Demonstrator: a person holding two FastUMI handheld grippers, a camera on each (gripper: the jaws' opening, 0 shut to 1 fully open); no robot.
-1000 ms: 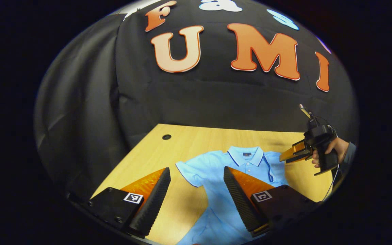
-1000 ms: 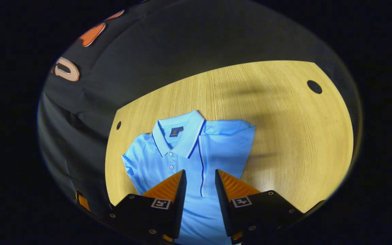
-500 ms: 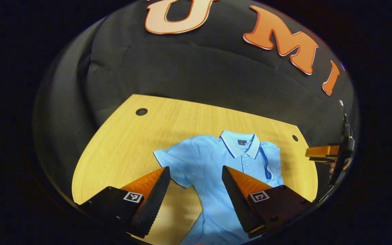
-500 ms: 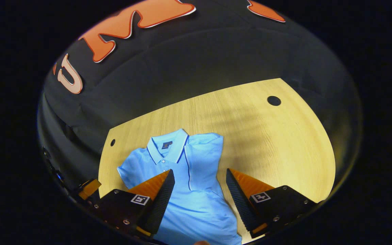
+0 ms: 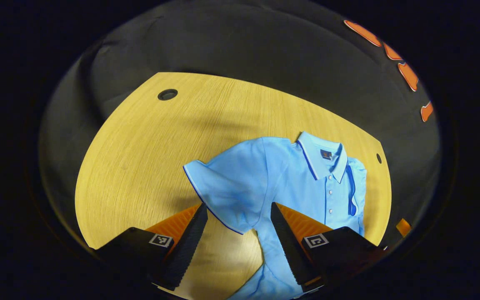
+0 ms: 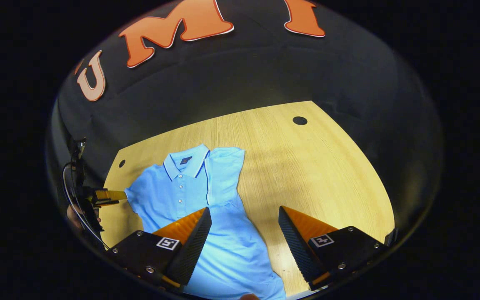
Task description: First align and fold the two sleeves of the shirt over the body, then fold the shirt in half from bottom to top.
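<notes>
Left claw (image 5: pixel 236 233) wide open, empty, over unfolded sleeve (image 5: pixel 219 187) of shirt (image 5: pixel 298 183). Right claw (image 6: pixel 242 233) open, empty, above hem side. Shirt flat on table (image 5: pixel 140 146). Judged light, limp, slippery knit: pinch sleeve at cuff edge.

Your light blue short-sleeved polo shirt (image 5: pixel 290 183) lies face up on the wooden table (image 5: pixel 140 141), collar toward the booth wall. One sleeve (image 6: pixel 223 166) is already folded over the body; the other sleeve (image 5: pixel 219 191) lies spread flat.
</notes>
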